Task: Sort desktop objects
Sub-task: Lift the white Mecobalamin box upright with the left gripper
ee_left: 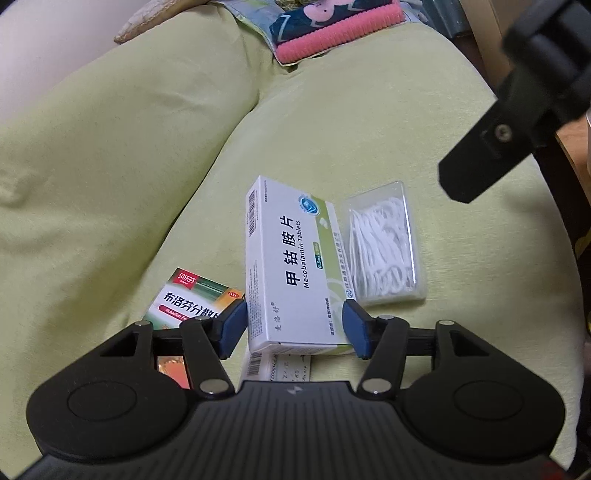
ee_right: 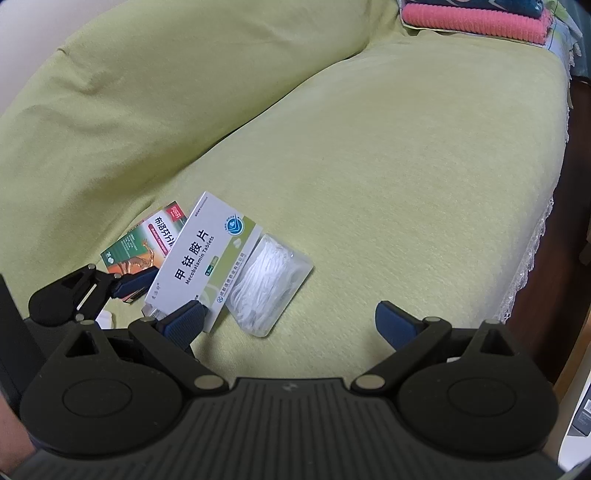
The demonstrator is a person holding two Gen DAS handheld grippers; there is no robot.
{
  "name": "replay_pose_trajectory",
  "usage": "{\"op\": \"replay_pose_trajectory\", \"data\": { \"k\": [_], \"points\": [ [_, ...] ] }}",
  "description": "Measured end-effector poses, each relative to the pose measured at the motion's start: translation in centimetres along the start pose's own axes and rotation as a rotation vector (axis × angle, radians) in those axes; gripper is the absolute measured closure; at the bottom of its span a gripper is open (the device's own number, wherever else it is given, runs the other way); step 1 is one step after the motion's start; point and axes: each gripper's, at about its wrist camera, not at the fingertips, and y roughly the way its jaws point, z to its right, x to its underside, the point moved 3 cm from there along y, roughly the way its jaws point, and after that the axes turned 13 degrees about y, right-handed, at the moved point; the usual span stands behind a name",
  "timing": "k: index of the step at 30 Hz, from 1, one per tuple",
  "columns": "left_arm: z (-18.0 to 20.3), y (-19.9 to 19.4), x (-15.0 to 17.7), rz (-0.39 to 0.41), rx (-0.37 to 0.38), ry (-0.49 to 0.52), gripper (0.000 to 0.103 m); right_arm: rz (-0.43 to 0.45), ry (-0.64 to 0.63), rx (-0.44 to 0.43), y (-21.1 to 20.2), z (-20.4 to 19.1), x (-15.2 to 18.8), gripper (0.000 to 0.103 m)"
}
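Observation:
A white Mecobalamin tablet box [ee_left: 291, 266] sits between the blue pads of my left gripper [ee_left: 294, 326], which is shut on its near end. The box [ee_right: 199, 262] is tilted and overlaps its neighbours. To its left lies a green and red ibuprofen box [ee_left: 192, 299] [ee_right: 147, 243]. To its right lies a clear plastic case of white floss picks [ee_left: 384, 243] [ee_right: 266, 284]. Under the held box, another white box with a barcode [ee_left: 273, 369] peeks out. My right gripper [ee_right: 288, 325] hovers open beside the floss case, holding nothing.
Everything rests on a sofa seat with a yellow-green cover [ee_right: 388, 184], backrest cushion [ee_left: 110, 147] to the left. A folded pink towel [ee_right: 476, 22] [ee_left: 340, 33] lies at the far end. The cover's lace hem [ee_right: 528, 266] marks the right edge.

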Motion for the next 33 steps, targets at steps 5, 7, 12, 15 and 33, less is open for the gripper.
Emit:
{"op": "replay_pose_trajectory", "data": {
  "k": [5,7,12,15,33],
  "points": [
    [-0.5,0.5,0.0,0.016,0.013,0.001,0.042,0.002,0.001,0.003,-0.1,0.1,0.0,0.005],
    [0.2,-0.1,-0.1,0.035,-0.014,0.051,0.044,0.004,0.002,0.004,-0.2,0.2,-0.1,0.005],
    [1.1,-2.0,0.0,0.074,-0.009,0.077,0.047,0.008,0.001,0.006,-0.2,0.2,-0.2,0.005],
    [1.6,-2.8,0.5,0.074,0.012,0.06,0.047,0.006,0.0,0.004,-0.2,0.1,-0.1,0.005],
    [-1.6,-0.4,0.7,0.108,0.179,-0.34,0.069,0.012,-0.003,0.003,-0.4,0.0,-0.5,0.005]
  ]
}}
